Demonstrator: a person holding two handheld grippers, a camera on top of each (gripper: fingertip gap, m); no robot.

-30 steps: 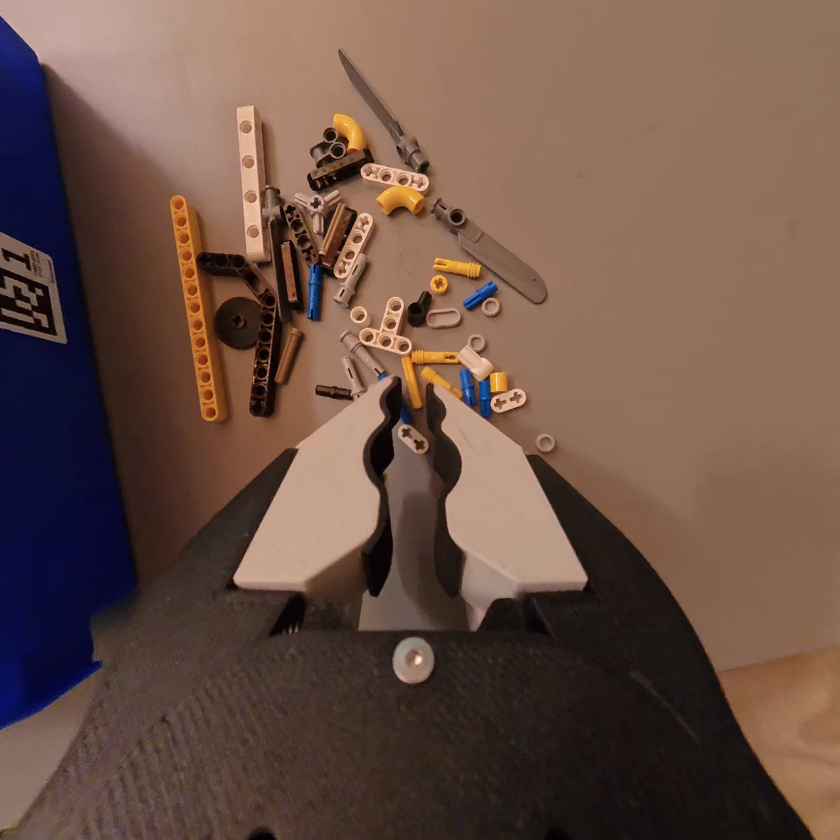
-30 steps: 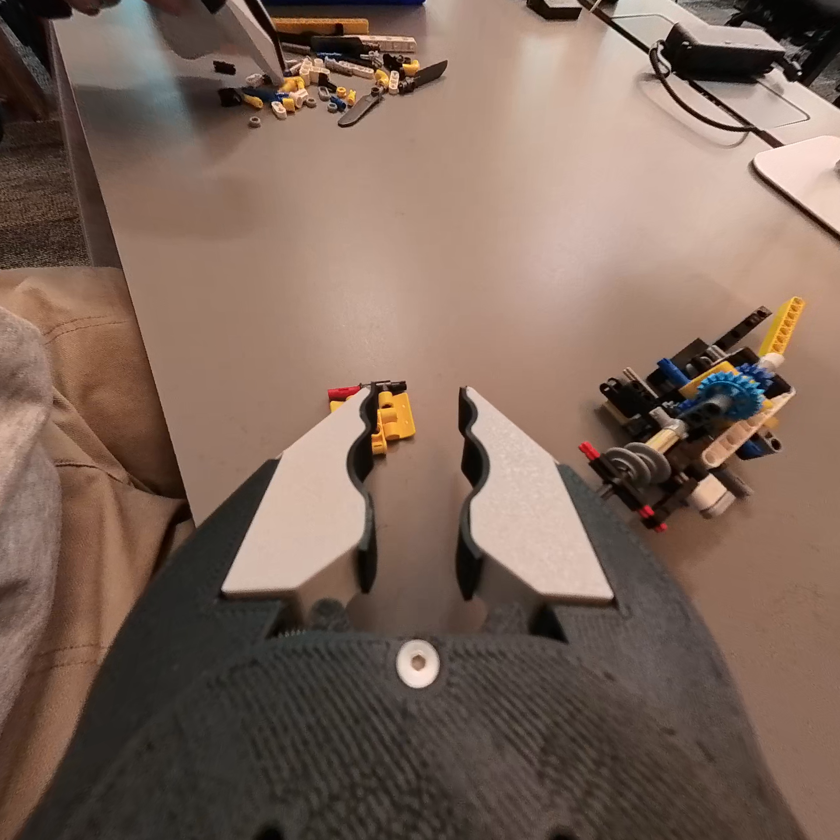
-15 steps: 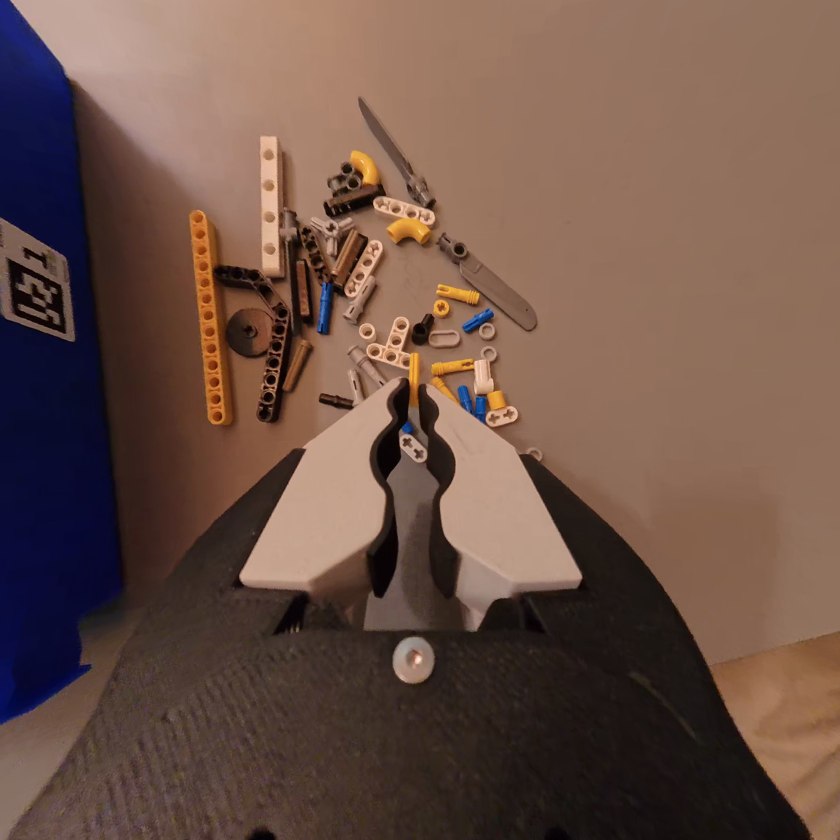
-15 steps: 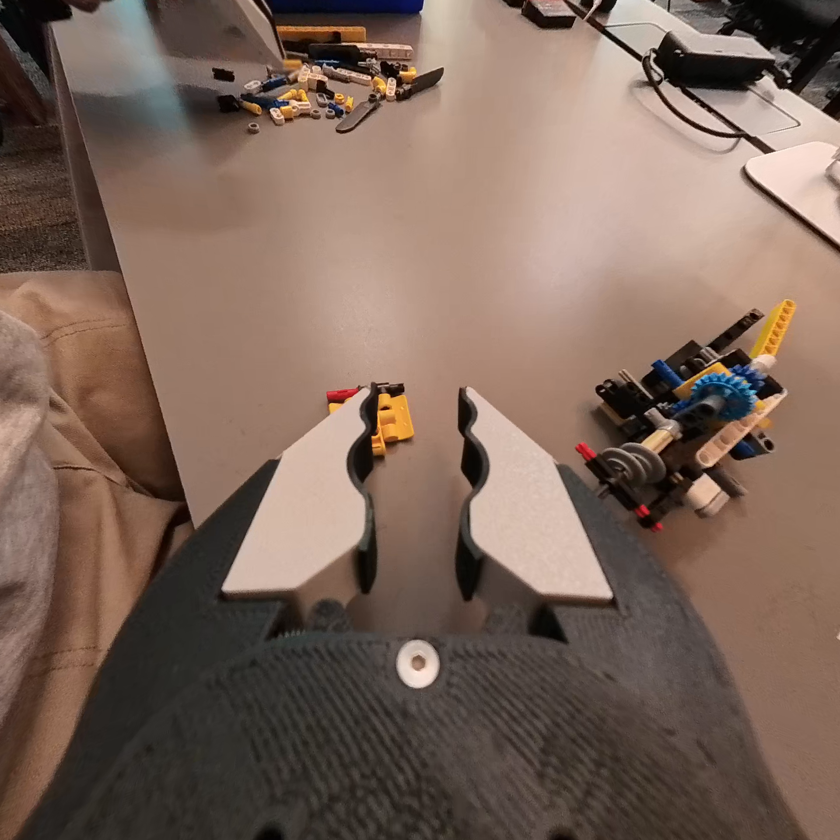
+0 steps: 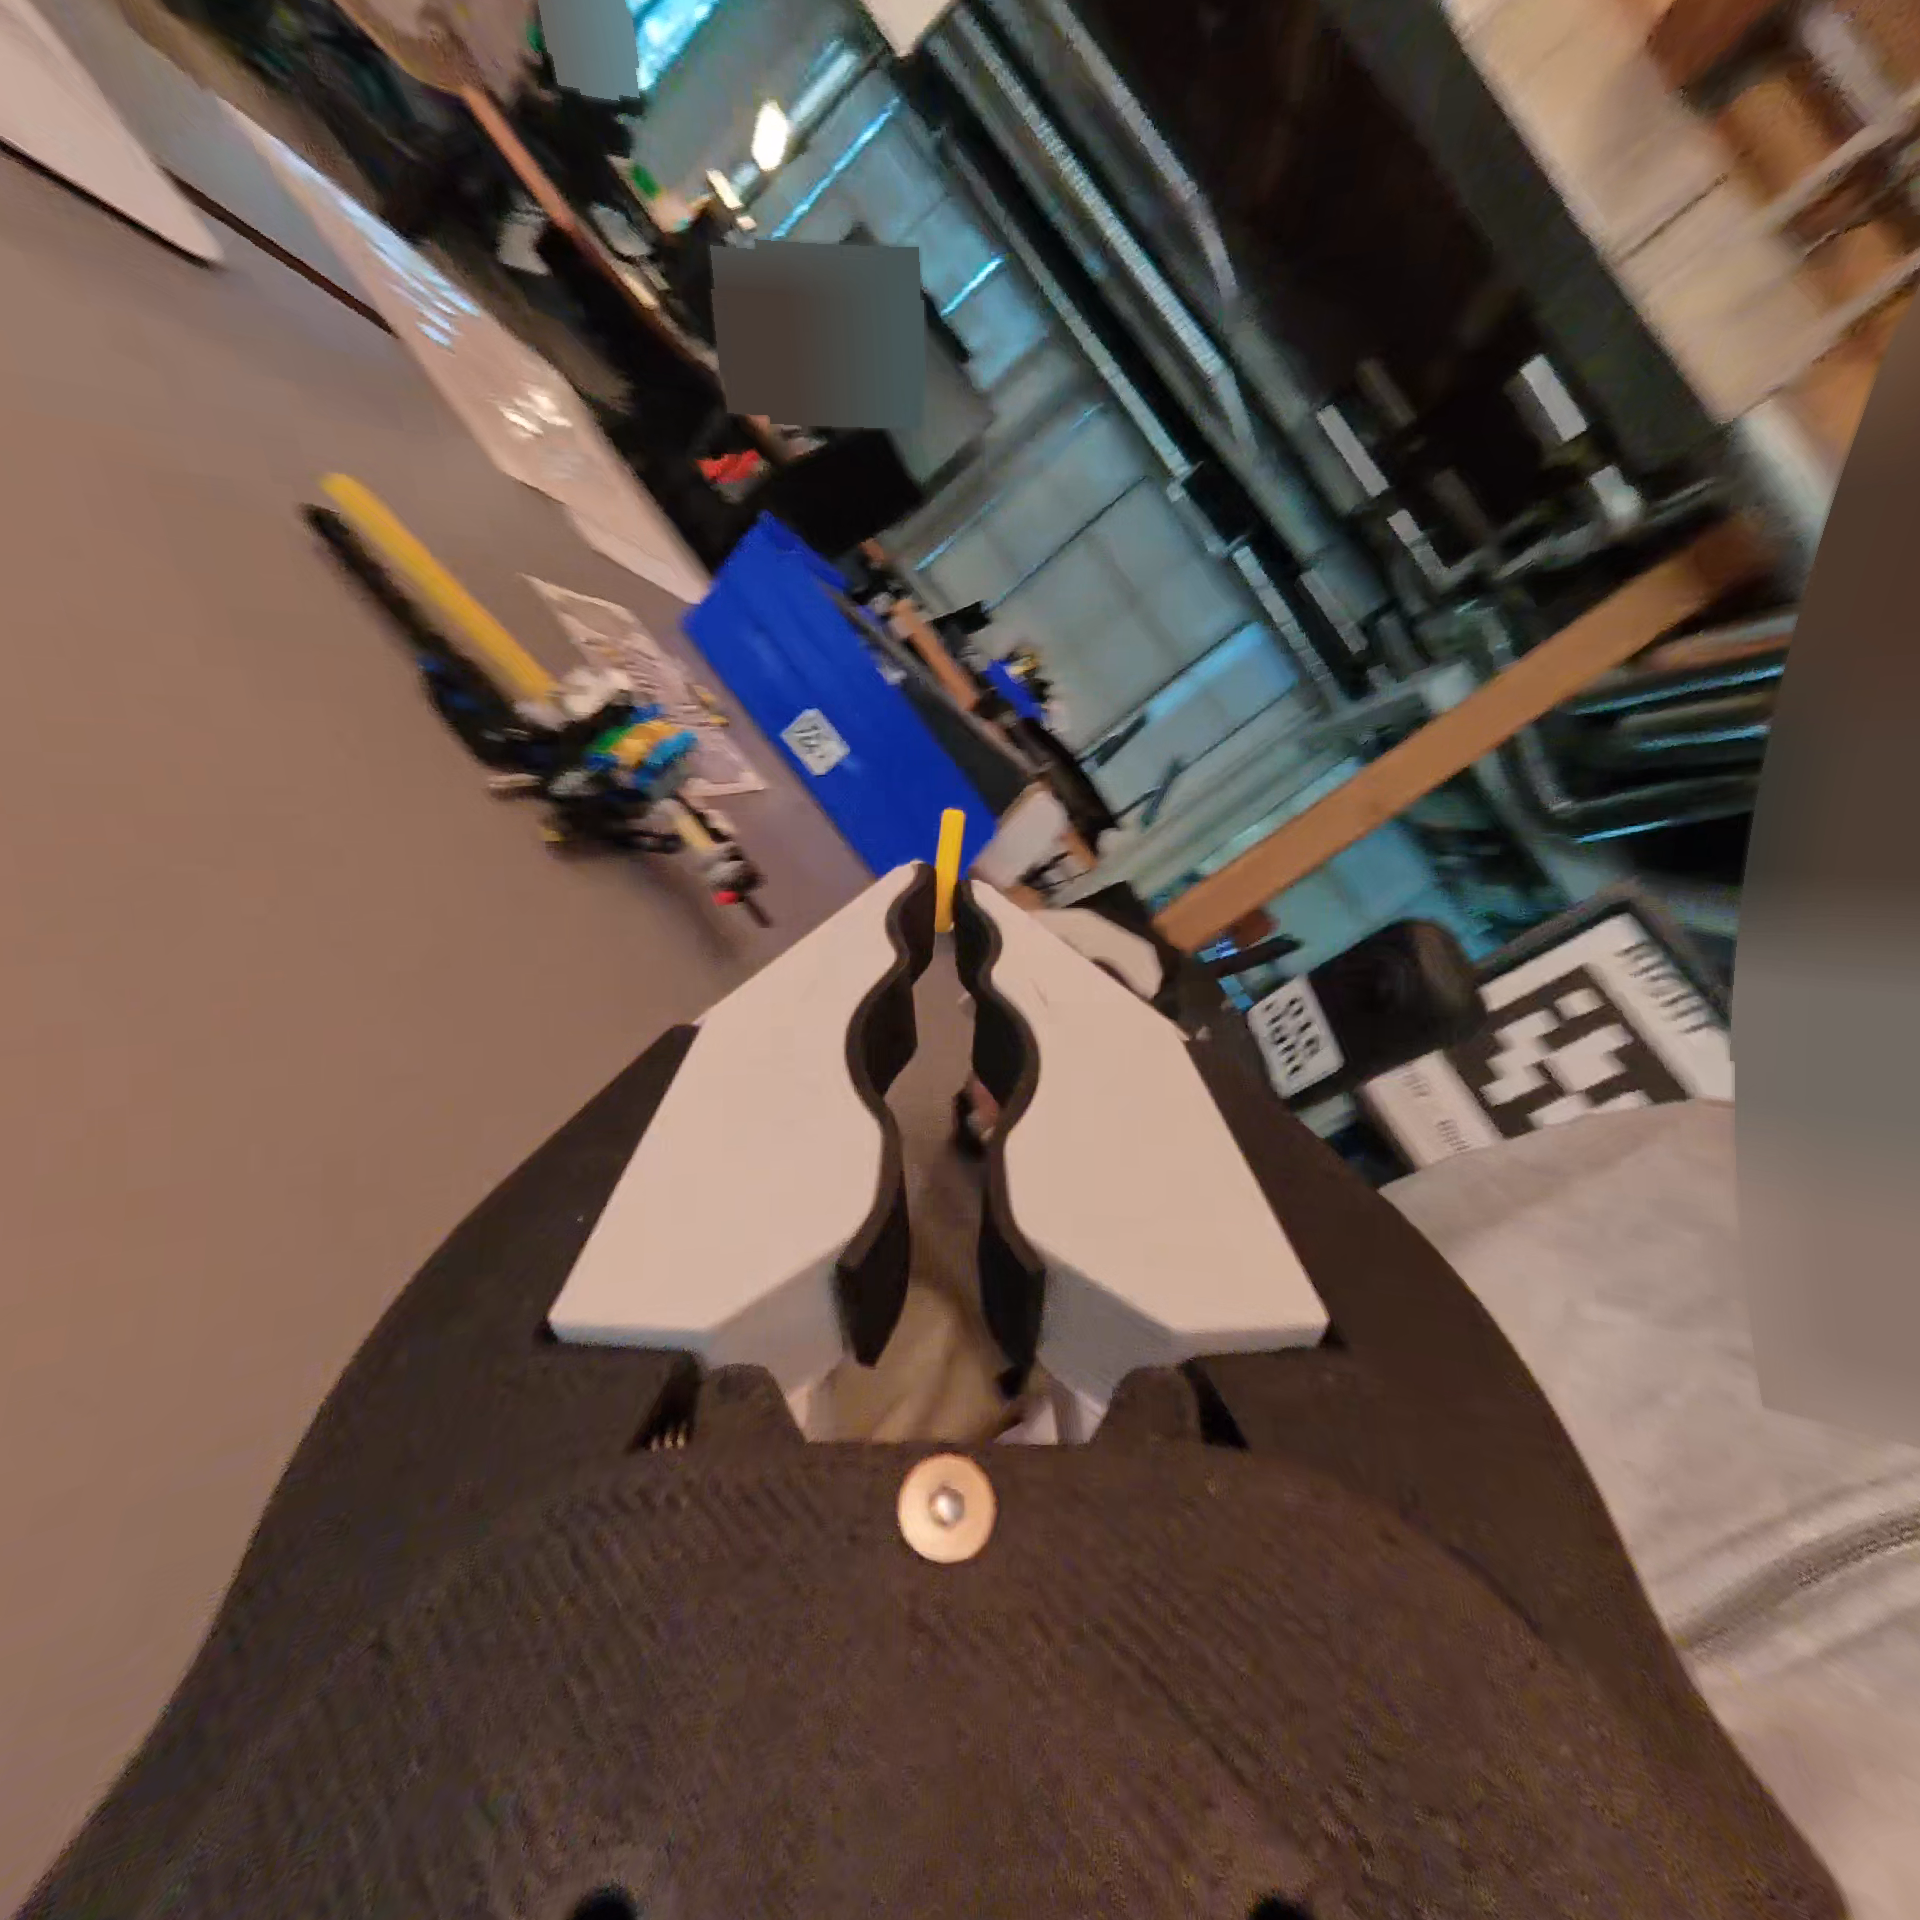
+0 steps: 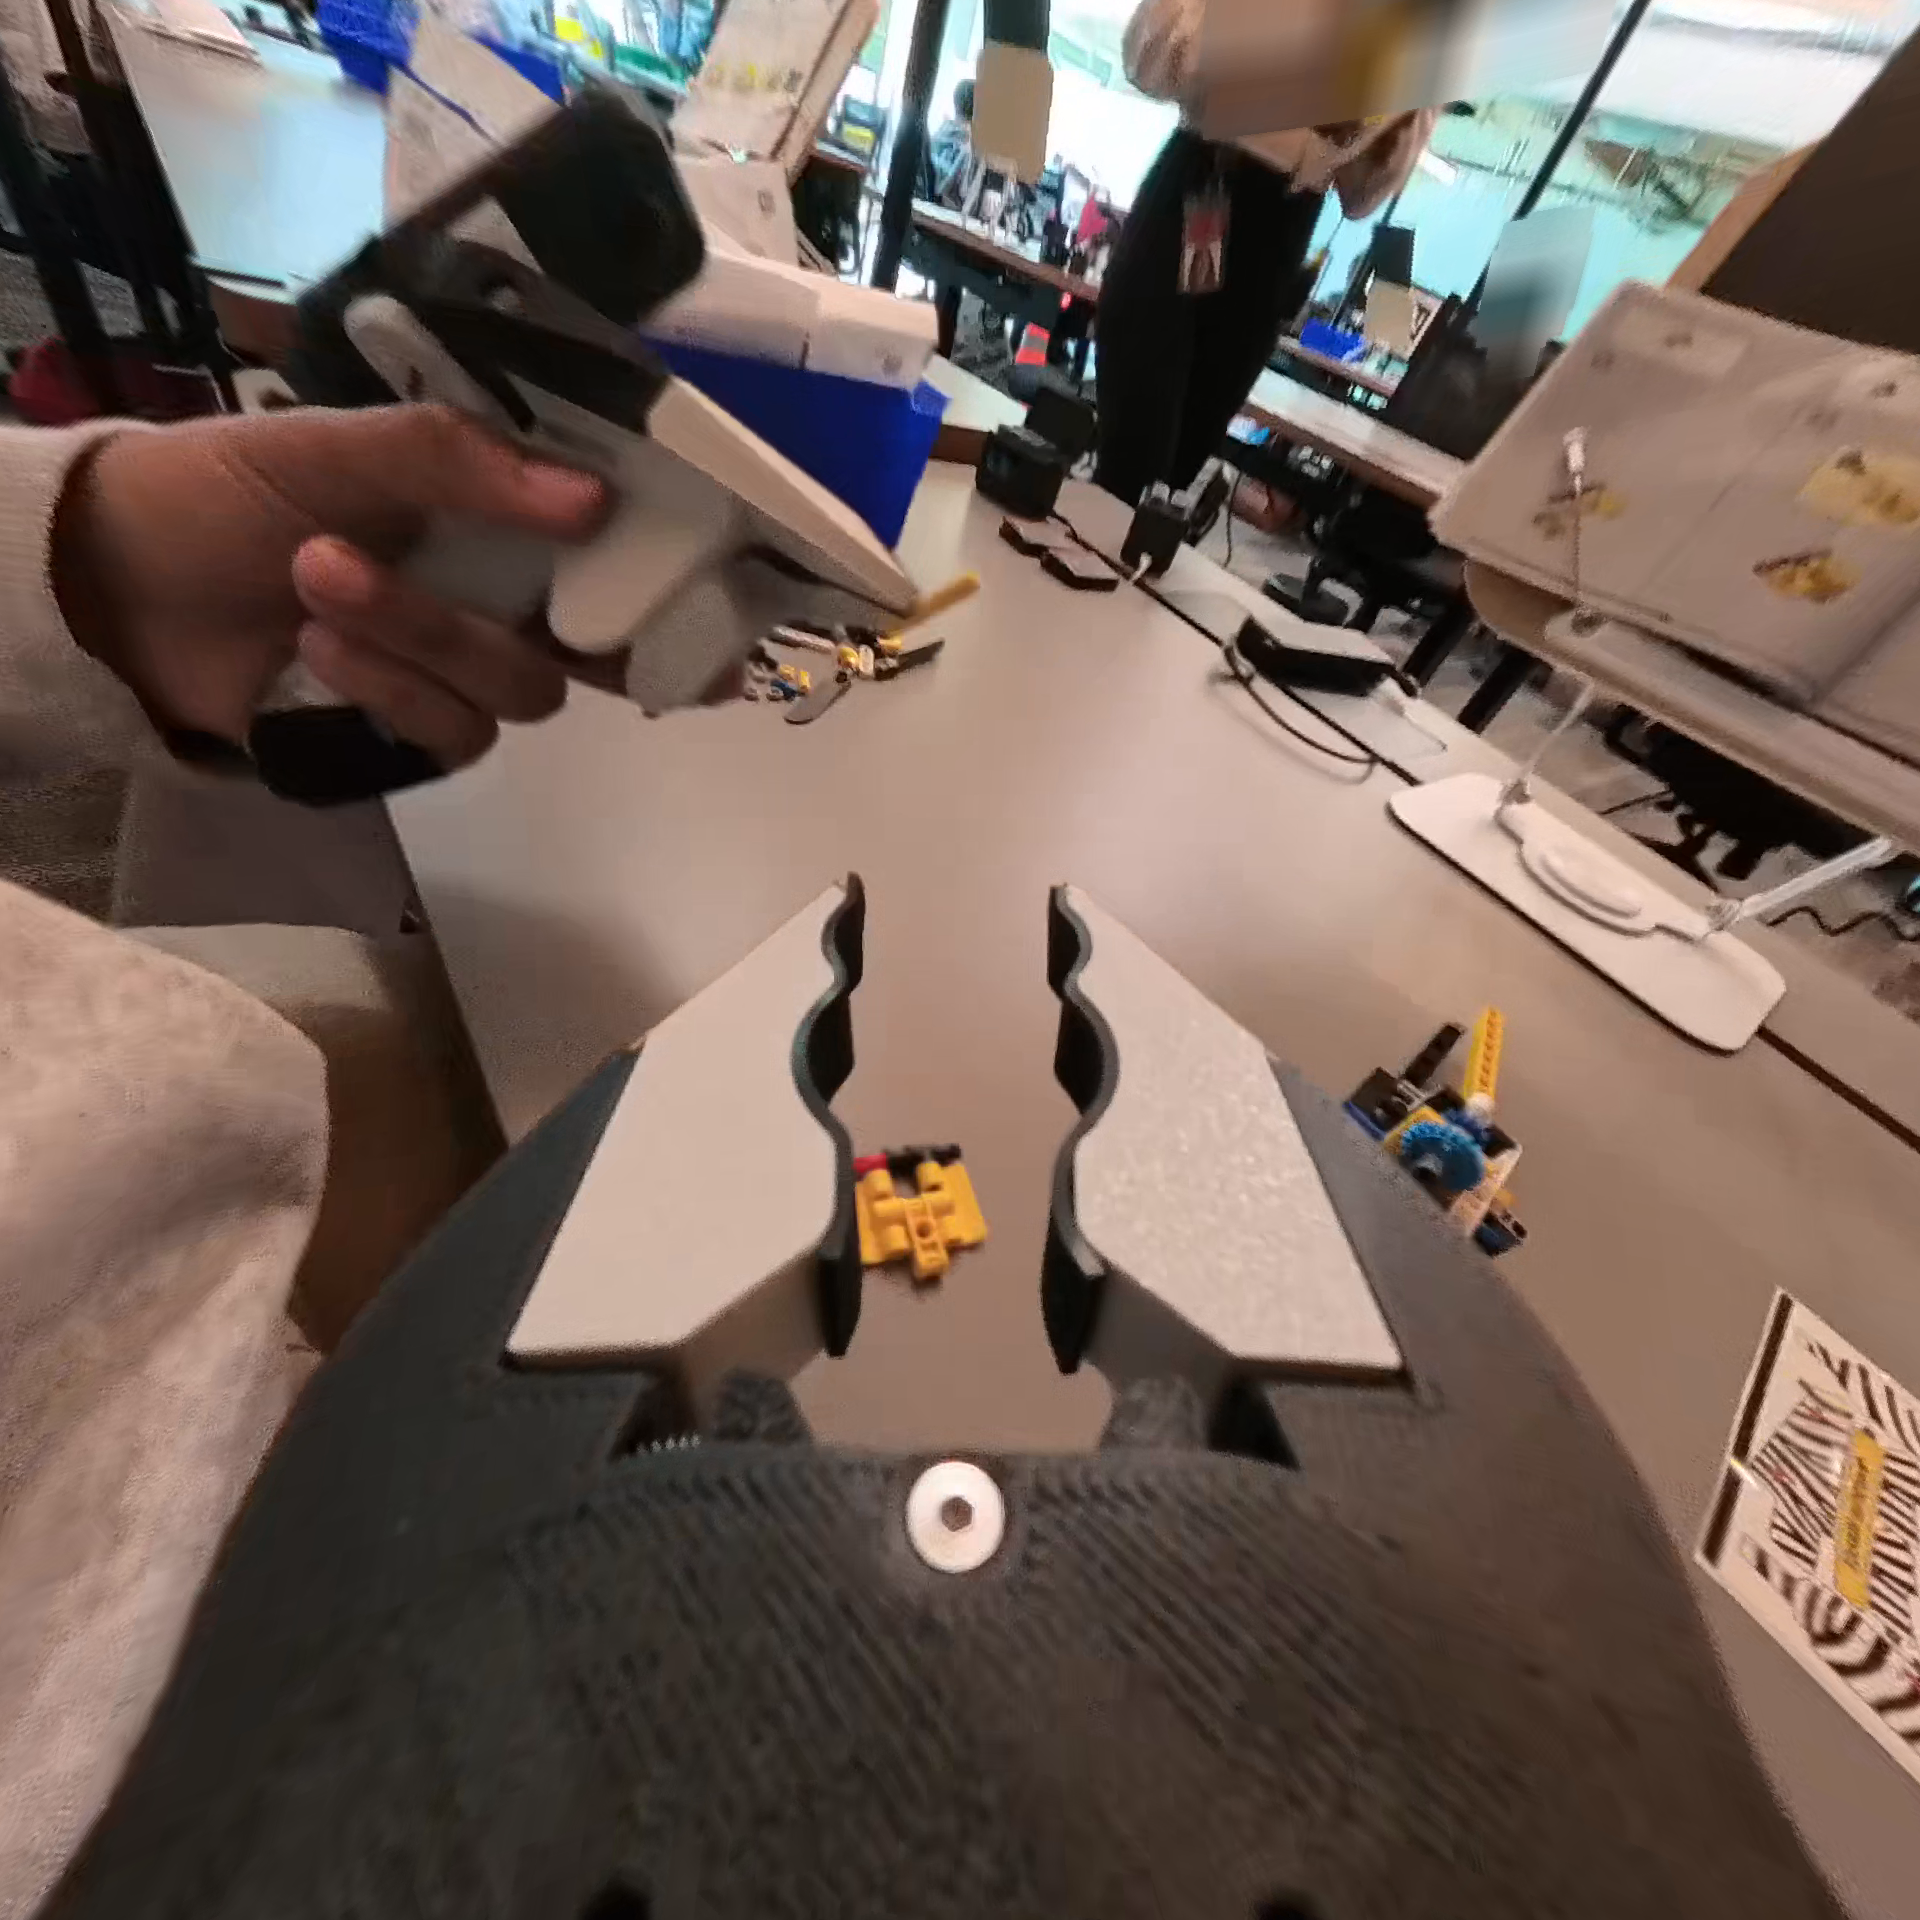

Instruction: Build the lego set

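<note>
Left claw [image 5: 937,896] pinches 1 yellow peg [image 5: 949,860]

The peg looks light, stiff, slippery; tips grip its end. Right claw [image 6: 954,896] gapes above yellow part [image 6: 918,1211].

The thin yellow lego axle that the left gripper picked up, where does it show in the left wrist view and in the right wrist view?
Left wrist view: the thin yellow lego axle sticks out from the tips of the shut jaws, at picture centre.
Right wrist view: it pokes from the left gripper, upper middle, above the table.
Shared landmark: the blue plastic bin behind it.
</note>
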